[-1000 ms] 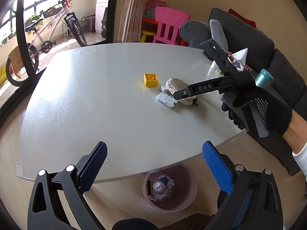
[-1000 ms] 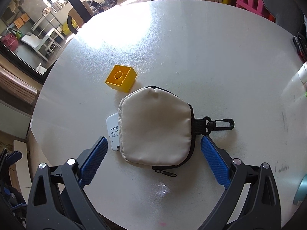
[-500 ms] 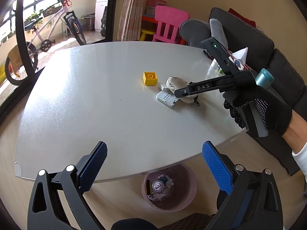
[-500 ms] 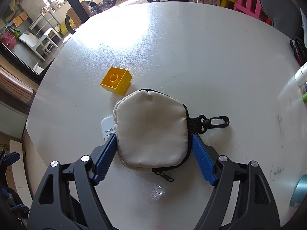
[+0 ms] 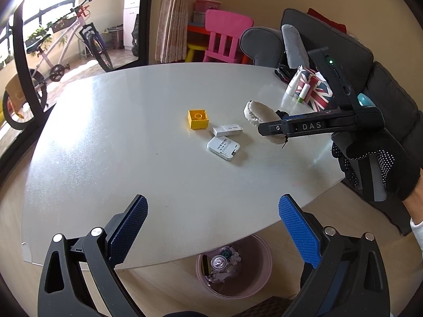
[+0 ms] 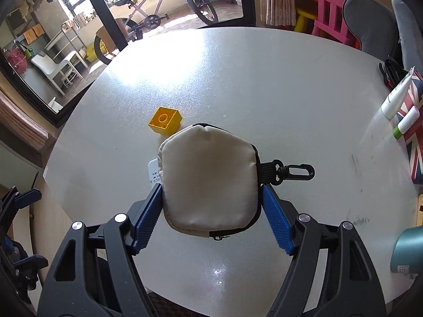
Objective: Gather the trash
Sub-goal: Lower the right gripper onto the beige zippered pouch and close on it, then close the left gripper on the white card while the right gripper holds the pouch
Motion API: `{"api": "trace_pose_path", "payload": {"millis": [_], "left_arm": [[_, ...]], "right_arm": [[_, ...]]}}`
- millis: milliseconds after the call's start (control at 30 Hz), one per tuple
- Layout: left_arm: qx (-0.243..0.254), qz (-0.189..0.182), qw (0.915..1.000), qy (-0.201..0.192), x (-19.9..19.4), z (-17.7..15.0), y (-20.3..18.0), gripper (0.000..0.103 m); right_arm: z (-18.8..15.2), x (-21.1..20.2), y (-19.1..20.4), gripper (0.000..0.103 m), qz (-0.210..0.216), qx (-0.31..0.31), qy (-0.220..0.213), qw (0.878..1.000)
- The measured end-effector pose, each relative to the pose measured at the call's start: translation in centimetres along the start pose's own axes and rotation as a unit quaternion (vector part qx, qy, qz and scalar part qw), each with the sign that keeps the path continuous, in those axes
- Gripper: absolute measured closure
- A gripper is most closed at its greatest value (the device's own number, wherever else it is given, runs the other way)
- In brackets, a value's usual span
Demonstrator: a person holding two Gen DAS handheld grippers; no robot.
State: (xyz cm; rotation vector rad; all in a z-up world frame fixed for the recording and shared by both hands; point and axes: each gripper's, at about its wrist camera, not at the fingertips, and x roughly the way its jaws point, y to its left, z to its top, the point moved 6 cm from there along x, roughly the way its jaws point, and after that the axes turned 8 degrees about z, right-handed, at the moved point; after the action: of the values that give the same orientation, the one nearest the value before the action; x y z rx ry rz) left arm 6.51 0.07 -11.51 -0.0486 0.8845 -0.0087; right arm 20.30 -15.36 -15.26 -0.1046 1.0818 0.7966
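My right gripper is shut on a beige zip pouch with a black clip, held above the white table. In the left wrist view the pouch hangs lifted in the right gripper. Uncovered below lie a white card device and a small white box, beside a yellow brick. The yellow brick also shows in the right wrist view. My left gripper is open and empty over the table's near edge. A pink trash bin with scraps stands on the floor under that edge.
A Union Jack box with white tubes stands at the table's right edge. A teal cup is near the right. A pink chair, grey sofa and bicycle surround the table.
My right gripper closed on the pouch and lifted it up and to the right, uncovering the white card device and small box. The left gripper stayed open and still.
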Motion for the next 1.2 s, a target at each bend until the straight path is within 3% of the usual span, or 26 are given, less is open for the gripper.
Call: {"api": "trace_pose_path", "payload": {"millis": [567, 1200], "left_arm": [[0.031, -0.006, 0.9994, 0.017, 4.0, 3.9, -1.3, 0.007], [0.085, 0.008, 0.9915, 0.097, 11.4, 5.1, -2.8, 0.007]], "right_arm": [[-0.2, -3.5, -0.8, 0.029, -0.008, -0.004, -0.019, 1.000], [-0.9, -4.5, -2.9, 0.029, -0.015, 0.012, -0.021, 1.000]]}}
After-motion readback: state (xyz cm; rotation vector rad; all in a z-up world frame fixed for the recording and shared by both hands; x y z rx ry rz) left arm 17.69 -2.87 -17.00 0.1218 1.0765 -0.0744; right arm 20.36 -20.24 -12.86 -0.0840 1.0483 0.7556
